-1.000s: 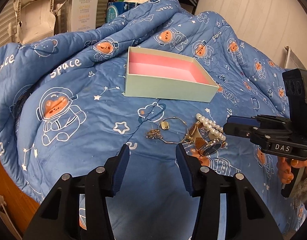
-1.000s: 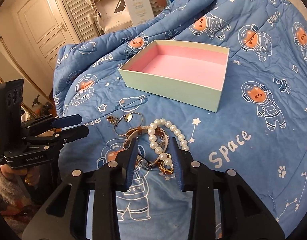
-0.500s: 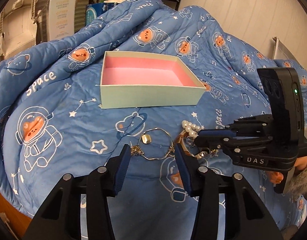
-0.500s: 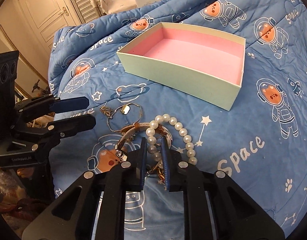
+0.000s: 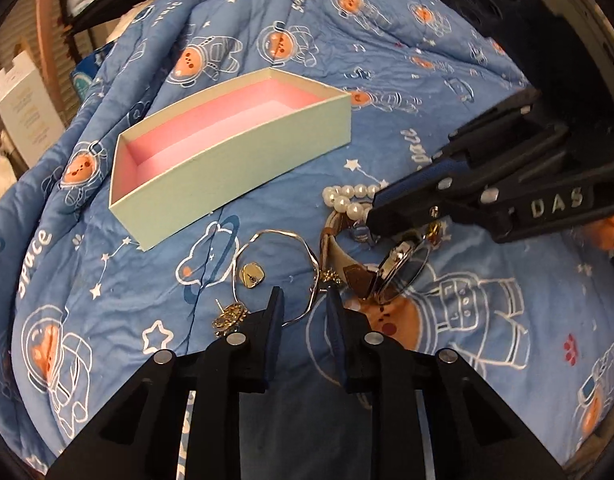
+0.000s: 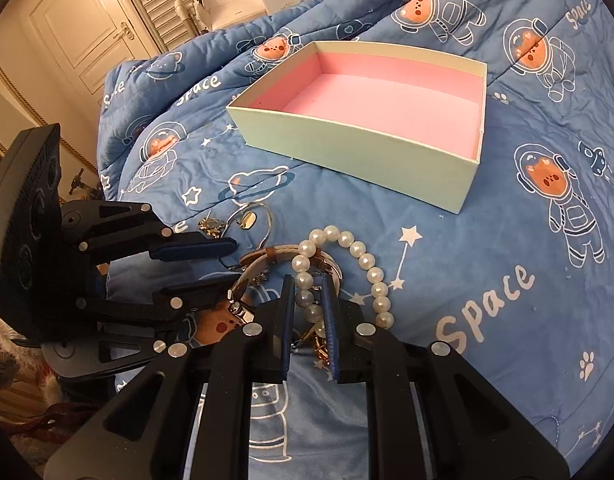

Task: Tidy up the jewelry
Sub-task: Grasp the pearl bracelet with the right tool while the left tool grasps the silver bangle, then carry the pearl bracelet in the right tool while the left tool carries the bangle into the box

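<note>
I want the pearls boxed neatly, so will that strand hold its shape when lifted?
Probably not: the pearls lie in a loose curve, so they should dangle. They overlap the watch, which might snag. The right hand-held gripper pinches one section.

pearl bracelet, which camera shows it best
The right wrist view: the pearl bracelet shows as nearly a whole loop on the blanket, one side pinched in the right gripper. The left wrist view shows only a few pearls, the rest hidden behind the right gripper.

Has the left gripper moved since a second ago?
Yes. The left gripper has come down toward the thin bangle, nearer the pink-lined box; its jaws are closing around the wire.
</note>
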`<action>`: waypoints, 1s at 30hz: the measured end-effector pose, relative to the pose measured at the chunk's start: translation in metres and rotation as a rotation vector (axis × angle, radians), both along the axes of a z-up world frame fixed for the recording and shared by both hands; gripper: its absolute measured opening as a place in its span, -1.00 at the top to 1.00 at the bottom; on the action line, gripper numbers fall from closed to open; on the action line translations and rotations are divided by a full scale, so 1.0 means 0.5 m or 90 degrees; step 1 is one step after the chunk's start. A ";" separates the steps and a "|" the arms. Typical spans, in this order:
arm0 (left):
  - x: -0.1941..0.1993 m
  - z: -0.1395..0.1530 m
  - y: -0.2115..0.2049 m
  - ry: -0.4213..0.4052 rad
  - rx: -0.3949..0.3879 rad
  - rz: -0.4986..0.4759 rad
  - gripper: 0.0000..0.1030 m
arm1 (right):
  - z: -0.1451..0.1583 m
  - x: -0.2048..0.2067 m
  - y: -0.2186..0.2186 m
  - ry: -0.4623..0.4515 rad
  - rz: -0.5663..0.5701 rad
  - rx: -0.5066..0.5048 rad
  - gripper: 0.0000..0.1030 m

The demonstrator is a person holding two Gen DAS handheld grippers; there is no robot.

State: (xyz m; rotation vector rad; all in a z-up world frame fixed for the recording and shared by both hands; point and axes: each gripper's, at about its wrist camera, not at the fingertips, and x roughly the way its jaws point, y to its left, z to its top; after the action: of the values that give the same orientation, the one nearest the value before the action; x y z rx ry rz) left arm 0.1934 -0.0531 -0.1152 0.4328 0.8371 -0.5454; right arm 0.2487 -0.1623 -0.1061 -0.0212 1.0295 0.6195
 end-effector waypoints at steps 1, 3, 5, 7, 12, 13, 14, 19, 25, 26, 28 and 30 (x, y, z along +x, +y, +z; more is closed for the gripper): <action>0.000 -0.003 0.000 -0.003 0.006 -0.008 0.70 | 0.000 0.001 0.000 0.000 -0.001 0.000 0.72; 0.000 0.000 0.003 -0.003 0.001 -0.013 0.83 | 0.001 0.000 0.001 -0.001 -0.002 0.000 0.72; -0.004 0.008 0.007 -0.007 -0.012 -0.008 0.90 | 0.001 0.001 -0.001 -0.001 -0.003 0.002 0.72; -0.010 0.018 0.012 -0.012 -0.035 -0.001 0.93 | 0.004 0.001 -0.003 -0.003 -0.007 0.007 0.74; -0.015 0.046 0.036 0.002 -0.134 0.038 0.93 | 0.019 -0.001 -0.008 -0.012 -0.011 0.027 0.80; -0.016 0.052 0.040 0.002 -0.149 0.046 0.93 | 0.023 -0.001 -0.008 -0.015 -0.011 0.030 0.80; -0.015 0.056 0.045 0.004 -0.163 0.052 0.93 | 0.027 -0.002 -0.008 -0.018 -0.010 0.033 0.80; -0.010 0.088 0.078 0.024 -0.253 0.084 0.93 | 0.045 -0.007 -0.013 -0.022 -0.014 0.053 0.80; -0.002 0.132 0.127 0.023 -0.316 0.116 0.93 | 0.072 -0.003 -0.029 -0.013 -0.030 0.096 0.81; 0.000 0.138 0.137 0.023 -0.325 0.121 0.93 | 0.079 -0.003 -0.031 -0.014 -0.031 0.100 0.81; 0.004 0.155 0.149 0.013 -0.329 0.124 0.93 | 0.093 -0.002 -0.034 -0.015 -0.031 0.114 0.80; 0.006 0.171 0.155 0.001 -0.326 0.123 0.93 | 0.108 -0.001 -0.036 -0.022 -0.032 0.122 0.81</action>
State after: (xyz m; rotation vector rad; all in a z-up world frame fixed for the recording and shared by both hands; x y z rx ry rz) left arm 0.1965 0.0246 -0.0296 -0.1166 0.6991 -0.5570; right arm 0.2481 -0.1802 -0.0524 0.1612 0.9315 0.6676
